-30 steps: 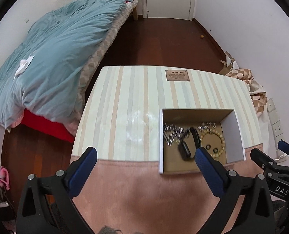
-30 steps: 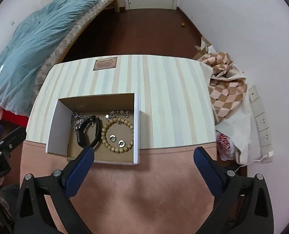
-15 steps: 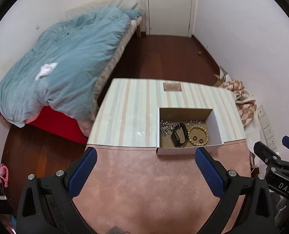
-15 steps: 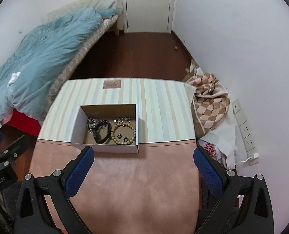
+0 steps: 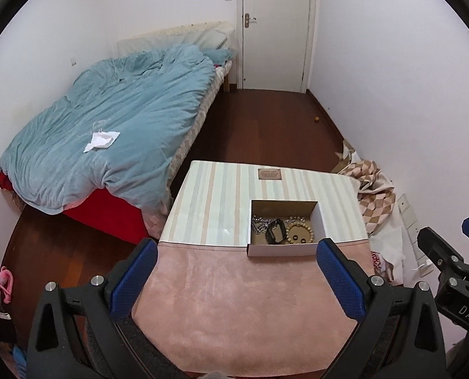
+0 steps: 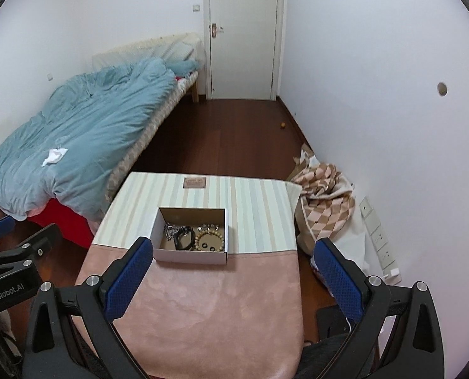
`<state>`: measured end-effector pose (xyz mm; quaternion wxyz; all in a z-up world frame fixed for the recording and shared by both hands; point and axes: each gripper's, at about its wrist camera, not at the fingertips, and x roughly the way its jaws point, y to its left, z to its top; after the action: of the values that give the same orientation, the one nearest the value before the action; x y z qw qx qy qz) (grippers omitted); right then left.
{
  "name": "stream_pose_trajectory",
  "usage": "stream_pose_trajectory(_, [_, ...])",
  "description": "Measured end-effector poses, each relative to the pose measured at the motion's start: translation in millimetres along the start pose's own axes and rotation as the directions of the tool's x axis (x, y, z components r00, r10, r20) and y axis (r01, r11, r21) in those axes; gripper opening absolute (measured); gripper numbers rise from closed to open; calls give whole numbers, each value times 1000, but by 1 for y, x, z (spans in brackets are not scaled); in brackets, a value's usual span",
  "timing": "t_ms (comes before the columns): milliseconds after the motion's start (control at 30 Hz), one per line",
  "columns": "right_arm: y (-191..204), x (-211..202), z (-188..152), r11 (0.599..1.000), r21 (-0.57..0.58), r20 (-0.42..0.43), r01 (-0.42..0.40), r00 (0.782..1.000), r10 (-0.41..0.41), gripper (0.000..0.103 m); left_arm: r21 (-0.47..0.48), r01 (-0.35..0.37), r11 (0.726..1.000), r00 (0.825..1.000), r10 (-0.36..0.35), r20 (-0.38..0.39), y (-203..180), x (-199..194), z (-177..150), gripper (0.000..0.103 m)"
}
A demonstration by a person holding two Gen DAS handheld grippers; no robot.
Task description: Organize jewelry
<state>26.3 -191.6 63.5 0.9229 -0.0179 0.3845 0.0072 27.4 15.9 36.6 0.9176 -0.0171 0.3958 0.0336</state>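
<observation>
A shallow white cardboard box (image 5: 282, 249) (image 6: 190, 256) sits on the table where the striped cloth meets the pink cloth. Inside lie a silver chain (image 5: 259, 223) (image 6: 170, 230), a black band (image 5: 275, 231) (image 6: 183, 240), a wooden bead bracelet (image 5: 301, 234) (image 6: 210, 240) and small rings (image 6: 208, 247). My left gripper (image 5: 236, 279) is open, raised high and well back from the box, nothing between its blue pads. My right gripper (image 6: 234, 273) is also open and empty, held back above the pink cloth.
The table (image 5: 228, 309) carries a striped cloth with a brown label (image 5: 269, 174) at its far end. A bed with a blue duvet (image 5: 114, 132) stands left, a checked cloth heap (image 5: 372, 192) right, a white door (image 5: 275, 28) behind, over dark wood floor.
Both grippers have lifted up and pulled back from the box, which now looks small and far. Both stay open and empty; the jewelry in the box has not moved.
</observation>
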Motion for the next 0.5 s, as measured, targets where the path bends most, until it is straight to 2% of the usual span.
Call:
stream_pose_trajectory(267, [2,-34,-6,1000,1,16,-2,1000,2,103,-13,24,1000,1000,-24,14,-3,-27,-9,103])
stream_pose_trajectory(500, [-4,-36,-12,1000,13,5,-5,1000,5,103,-8,25,1000,1000,-25,4,-5,-34,-16,103])
